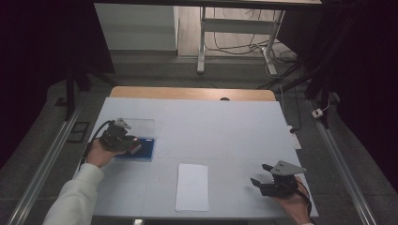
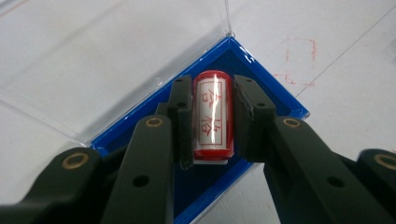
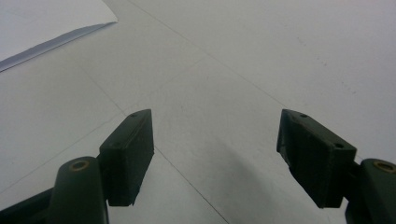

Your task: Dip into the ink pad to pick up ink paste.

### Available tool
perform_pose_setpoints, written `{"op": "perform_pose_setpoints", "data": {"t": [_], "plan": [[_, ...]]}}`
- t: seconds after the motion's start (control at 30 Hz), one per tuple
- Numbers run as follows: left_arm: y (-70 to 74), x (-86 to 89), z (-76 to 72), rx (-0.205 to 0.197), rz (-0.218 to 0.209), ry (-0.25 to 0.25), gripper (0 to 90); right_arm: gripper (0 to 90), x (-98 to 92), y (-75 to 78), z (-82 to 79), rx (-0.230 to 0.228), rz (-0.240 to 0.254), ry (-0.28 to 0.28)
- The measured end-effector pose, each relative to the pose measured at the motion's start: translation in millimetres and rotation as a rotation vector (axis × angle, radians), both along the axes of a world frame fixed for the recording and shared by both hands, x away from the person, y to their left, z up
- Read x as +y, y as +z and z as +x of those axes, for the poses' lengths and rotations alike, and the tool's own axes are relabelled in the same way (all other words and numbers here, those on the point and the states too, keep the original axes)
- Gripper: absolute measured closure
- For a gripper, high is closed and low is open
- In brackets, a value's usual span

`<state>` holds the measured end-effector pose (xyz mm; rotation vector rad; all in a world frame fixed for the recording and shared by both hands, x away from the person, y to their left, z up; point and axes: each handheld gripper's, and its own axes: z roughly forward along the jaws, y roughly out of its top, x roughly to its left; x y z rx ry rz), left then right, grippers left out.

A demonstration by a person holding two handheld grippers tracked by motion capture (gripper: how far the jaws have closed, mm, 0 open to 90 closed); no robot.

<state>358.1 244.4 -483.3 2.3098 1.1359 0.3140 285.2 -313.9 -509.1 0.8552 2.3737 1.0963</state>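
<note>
Stamp (image 2: 212, 116) is clamped across its smooth, probably slippery, light barrel by the left gripper (image 2: 212, 121), over the blue case (image 2: 285, 100) at left; right gripper (image 3: 215, 154) is released.

— What lies on the white table cover (image 1: 225, 131) toward the near edge?
— A sheet of white paper (image 1: 192, 186), flat, long side running away from the person. Its corner shows at the top left of the right gripper view (image 3: 51, 21).
— And on the cover itself?
— Faint red square marks (image 2: 299, 51) and thin pencilled lines.
— Beyond the table?
— A strip of bare wooden tabletop (image 1: 192, 93) at the far edge, then grey floor, a white desk frame (image 1: 234, 28) with loose cables (image 1: 234, 47) under it, and a small white plug block (image 1: 318, 113) on the floor at right.
</note>
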Motion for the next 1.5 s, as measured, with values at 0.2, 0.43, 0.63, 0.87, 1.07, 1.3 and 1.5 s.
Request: {"op": "perform_pose_setpoints", "data": {"t": [0.2,0.43,0.63,0.87,1.07,1.3,1.5], "plan": [[0.2,-1.1,0.5,0.004,0.009,-0.001,70.4,27.3,0.4,0.5,0.0,0.003,0.003,0.004],[0.6,-1.0,1.7,0.015,0.008,0.000,70.4,27.3,0.1,0.8,0.0,-0.003,0.004,0.003],[1.4,-1.8,2.7,0.024,0.017,0.002,70.4,27.6,0.2,1.3,0.0,-0.004,0.005,0.003],[-1.5,-6.1,3.1,0.024,0.044,-0.007,70.6,28.7,0.1,0.9,0.8,0.007,0.005,0.005],[-5.6,-2.8,1.7,0.016,0.016,0.003,70.9,29.0,2.8,-0.3,1.1,0.017,0.000,0.010],[-7.0,-4.8,-0.7,0.000,0.019,0.016,70.8,29.1,2.8,-0.4,1.2,0.019,0.003,0.008],[-7.5,-5.1,-1.1,-0.004,0.019,0.015,70.8,29.1,4.7,-1.2,1.6,0.025,-0.008,0.013]]}}
